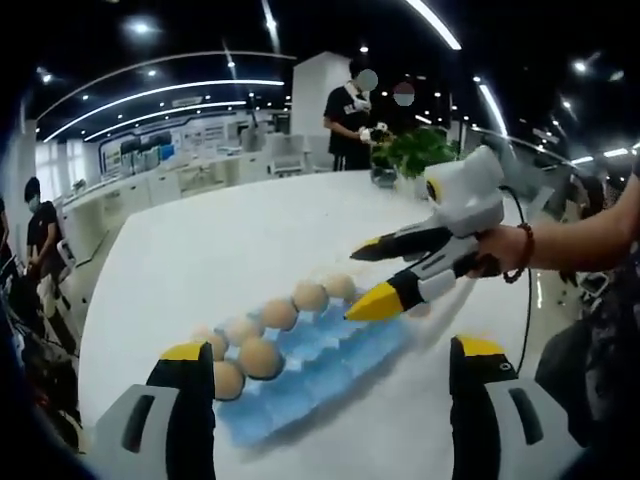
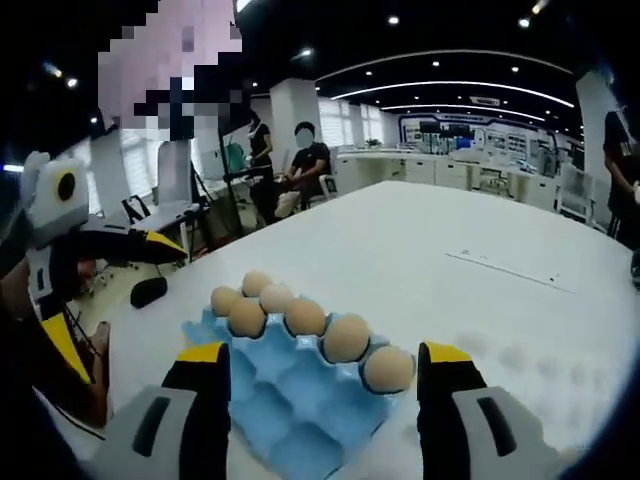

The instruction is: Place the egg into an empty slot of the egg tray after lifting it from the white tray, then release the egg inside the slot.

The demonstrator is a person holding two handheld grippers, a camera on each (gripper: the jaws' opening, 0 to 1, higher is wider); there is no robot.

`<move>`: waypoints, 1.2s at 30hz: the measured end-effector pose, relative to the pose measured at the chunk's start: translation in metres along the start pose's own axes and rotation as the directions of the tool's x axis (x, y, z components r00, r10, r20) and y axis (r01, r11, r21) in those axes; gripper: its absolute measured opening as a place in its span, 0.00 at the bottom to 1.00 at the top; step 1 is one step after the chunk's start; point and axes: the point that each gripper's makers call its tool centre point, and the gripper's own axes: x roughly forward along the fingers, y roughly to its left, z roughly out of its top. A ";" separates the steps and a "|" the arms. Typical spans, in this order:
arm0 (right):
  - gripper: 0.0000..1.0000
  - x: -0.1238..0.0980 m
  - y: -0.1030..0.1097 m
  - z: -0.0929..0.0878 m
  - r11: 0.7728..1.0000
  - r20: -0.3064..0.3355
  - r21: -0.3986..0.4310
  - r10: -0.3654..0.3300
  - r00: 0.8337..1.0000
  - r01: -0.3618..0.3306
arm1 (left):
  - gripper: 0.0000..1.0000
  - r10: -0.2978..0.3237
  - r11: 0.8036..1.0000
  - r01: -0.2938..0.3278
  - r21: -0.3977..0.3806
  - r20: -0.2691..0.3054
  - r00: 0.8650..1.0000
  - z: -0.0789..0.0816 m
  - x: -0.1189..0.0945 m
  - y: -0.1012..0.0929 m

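Left gripper view
- Left gripper (image 1: 330,375): its two yellow-tipped jaws stand wide apart with nothing between them, held above the near end of the tray.
- Egg tray (image 1: 330,360): blue, lying on the white table (image 1: 220,250), running away from the jaws at a slant.
- Eggs (image 1: 262,357): a line of brown eggs along the tray's far edge, with one or two more beside it at the near end; the slots on the other side are bare.
- Right gripper (image 1: 362,278): comes in from the right, held in a hand (image 1: 505,250); jaws spread, lower tip just over the tray's far end, nothing held.
- Potted plant (image 1: 415,152): at the far end of the table, people standing behind it.

Right gripper view
- Right gripper (image 2: 320,385): jaws parted and empty, one on each side of the tray's near end.
- Egg tray (image 2: 285,400): between and ahead of the jaws.
- Eggs (image 2: 347,337): six, seated in slots along one side.
- Left gripper (image 2: 110,245): at the left edge; whether its jaws are apart I cannot tell here.
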 end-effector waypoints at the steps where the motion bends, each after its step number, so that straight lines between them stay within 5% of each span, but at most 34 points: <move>1: 0.79 -0.002 -0.003 -0.001 1.000 0.000 0.000 -0.009 1.000 0.009 | 1.00 0.000 1.000 0.000 0.001 0.000 1.000 0.000 0.000 0.000; 36: 0.78 -0.062 -0.071 -0.027 0.976 0.000 0.075 -0.203 0.979 0.202 | 0.99 -0.013 1.000 0.013 0.010 -0.058 0.998 -0.009 -0.001 -0.004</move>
